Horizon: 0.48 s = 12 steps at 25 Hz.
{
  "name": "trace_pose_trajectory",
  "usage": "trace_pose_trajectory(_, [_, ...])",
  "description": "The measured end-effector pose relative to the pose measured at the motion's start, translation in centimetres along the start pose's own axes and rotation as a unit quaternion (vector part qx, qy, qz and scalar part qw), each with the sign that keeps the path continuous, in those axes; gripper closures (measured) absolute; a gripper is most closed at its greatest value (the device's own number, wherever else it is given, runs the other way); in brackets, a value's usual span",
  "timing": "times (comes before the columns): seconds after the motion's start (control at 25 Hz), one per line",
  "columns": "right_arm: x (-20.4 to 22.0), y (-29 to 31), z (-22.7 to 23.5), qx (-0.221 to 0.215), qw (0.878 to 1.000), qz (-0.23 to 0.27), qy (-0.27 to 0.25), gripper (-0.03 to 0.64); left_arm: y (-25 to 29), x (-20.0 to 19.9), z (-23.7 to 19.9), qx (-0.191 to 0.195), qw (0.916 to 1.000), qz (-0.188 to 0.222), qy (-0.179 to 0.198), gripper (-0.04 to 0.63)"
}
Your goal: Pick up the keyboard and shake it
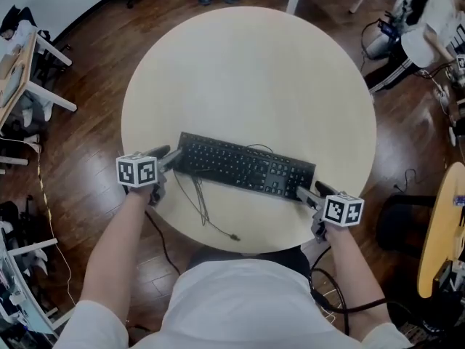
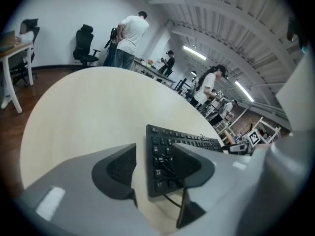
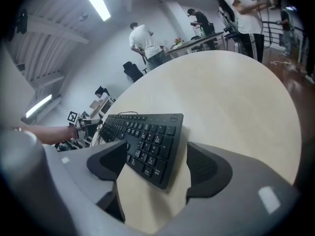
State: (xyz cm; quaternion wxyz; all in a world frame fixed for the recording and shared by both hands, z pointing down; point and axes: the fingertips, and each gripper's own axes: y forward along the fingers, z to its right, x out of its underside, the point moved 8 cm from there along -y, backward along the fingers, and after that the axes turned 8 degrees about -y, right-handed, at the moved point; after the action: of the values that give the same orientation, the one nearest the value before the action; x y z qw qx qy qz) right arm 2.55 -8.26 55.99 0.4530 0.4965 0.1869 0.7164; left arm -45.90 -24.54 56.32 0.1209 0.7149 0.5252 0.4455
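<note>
A black keyboard (image 1: 243, 167) lies flat on the round beige table (image 1: 247, 78), near its front edge. Its thin cable (image 1: 201, 203) trails loose toward me. My left gripper (image 1: 170, 159) is at the keyboard's left end, its jaws open around that end (image 2: 162, 137). One pad reaches over the keys, and bare table shows between the other pad and the keyboard. My right gripper (image 1: 308, 193) is at the right end, also open. In the right gripper view the keyboard's corner (image 3: 147, 132) sits between the pads with a gap on the outer side. Left gripper (image 2: 155, 154) and right gripper (image 3: 157, 157) both hover low over the tabletop.
The table's front rim (image 1: 240, 247) is just beyond the keyboard, close to my body. A white desk (image 1: 25, 71) stands at the left and a yellow round table (image 1: 439, 231) at the right. People (image 2: 129, 38) stand by benches across the room.
</note>
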Motion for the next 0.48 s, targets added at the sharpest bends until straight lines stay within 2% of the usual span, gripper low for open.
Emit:
trace_pose_trajectory(0.16, [-0.3, 0.8, 0.2, -0.012, 0.999, 0.016, 0.044, 0.232, 0.8, 0.1, -1.0, 0.027, 0.9981, -0.001, -0.055, 0.375])
trace_pose_trajectory(0.28, [-0.3, 1.3, 0.5, -0.015, 0.998, 0.015, 0.059, 0.232, 1.2, 0.2, -1.1, 0.051, 0.9950, -0.001, -0.086, 0.376])
trace_pose_trajectory(0.4, [-0.2, 1.2, 0.7, -0.012, 0.997, 0.016, 0.072, 0.241, 1.4, 0.2, -0.9, 0.065, 0.9937, -0.014, -0.090, 0.376])
trace_pose_trajectory(0.48, [0.0, 0.8, 0.7, -0.010, 0.997, 0.018, 0.079, 0.240, 1.9, 0.5, -0.4, 0.080, 0.9922, -0.039, -0.086, 0.376])
